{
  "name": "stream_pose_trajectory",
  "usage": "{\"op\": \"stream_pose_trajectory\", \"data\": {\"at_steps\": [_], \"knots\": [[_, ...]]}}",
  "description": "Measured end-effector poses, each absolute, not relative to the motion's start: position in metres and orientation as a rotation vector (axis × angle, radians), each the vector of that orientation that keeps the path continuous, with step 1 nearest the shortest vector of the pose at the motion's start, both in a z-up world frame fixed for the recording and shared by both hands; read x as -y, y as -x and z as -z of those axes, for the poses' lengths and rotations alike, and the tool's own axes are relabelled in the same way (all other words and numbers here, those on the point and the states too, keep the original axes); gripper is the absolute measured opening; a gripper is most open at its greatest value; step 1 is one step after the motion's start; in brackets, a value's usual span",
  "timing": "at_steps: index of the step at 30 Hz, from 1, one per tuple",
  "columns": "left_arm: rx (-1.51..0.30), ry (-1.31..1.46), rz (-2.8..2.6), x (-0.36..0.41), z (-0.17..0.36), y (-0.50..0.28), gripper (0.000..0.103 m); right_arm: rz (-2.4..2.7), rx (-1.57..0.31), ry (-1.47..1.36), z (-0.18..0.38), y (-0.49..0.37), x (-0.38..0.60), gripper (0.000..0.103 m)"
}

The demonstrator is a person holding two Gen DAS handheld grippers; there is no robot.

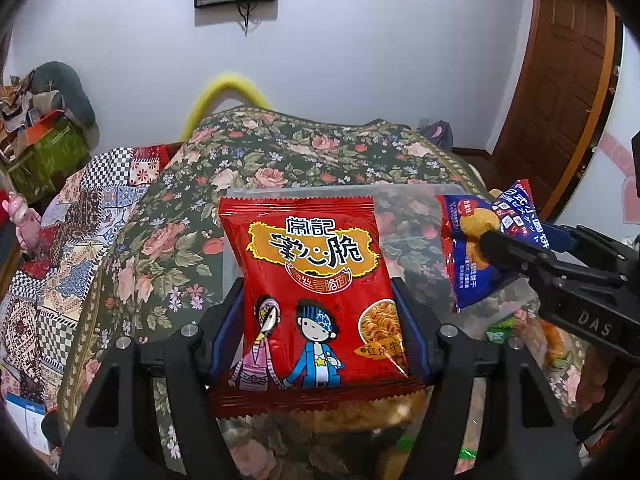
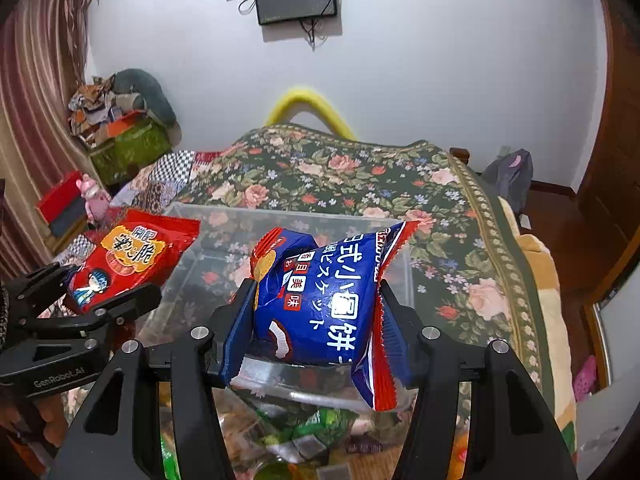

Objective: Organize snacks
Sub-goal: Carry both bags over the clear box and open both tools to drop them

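My left gripper point(image 1: 320, 308) is shut on a red noodle snack packet point(image 1: 312, 280) and holds it above a clear plastic box point(image 1: 416, 194). The packet also shows at the left of the right wrist view point(image 2: 128, 260). My right gripper point(image 2: 316, 308) is shut on a blue and red biscuit packet point(image 2: 320, 304), held over the near side of the same box point(image 2: 224, 212). The right gripper with the blue packet point(image 1: 476, 244) shows at the right of the left wrist view. The box looks empty inside.
The box stands on a floral bedspread point(image 2: 360, 176). Several loose snacks point(image 2: 304, 436) lie in front of the box, below the grippers. A patchwork cloth point(image 1: 60, 240) and cluttered boxes point(image 2: 124, 136) are at the left; a wooden door point(image 1: 560, 80) is at the right.
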State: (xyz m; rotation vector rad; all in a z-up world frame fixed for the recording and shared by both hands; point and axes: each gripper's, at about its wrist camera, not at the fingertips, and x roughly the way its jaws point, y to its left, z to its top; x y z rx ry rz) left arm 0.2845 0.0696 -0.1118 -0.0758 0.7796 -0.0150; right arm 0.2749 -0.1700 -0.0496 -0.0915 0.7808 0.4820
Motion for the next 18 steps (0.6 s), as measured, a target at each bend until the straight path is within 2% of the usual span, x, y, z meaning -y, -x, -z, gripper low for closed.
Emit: {"op": "stream_pose_trajectory", "data": {"at_steps": [9, 18], "knots": [[-0.836, 0.079, 0.011, -0.072, 0.132, -0.308, 0.068, -0.521, -0.848, 0.136, 0.066, -0.284, 0.159, 0.058], [-0.828, 0.077, 0.014, -0.067, 0.126, -0.300, 0.070, -0.509, -0.803, 0.158, 0.050, -0.274, 0.169, 0.060]]}}
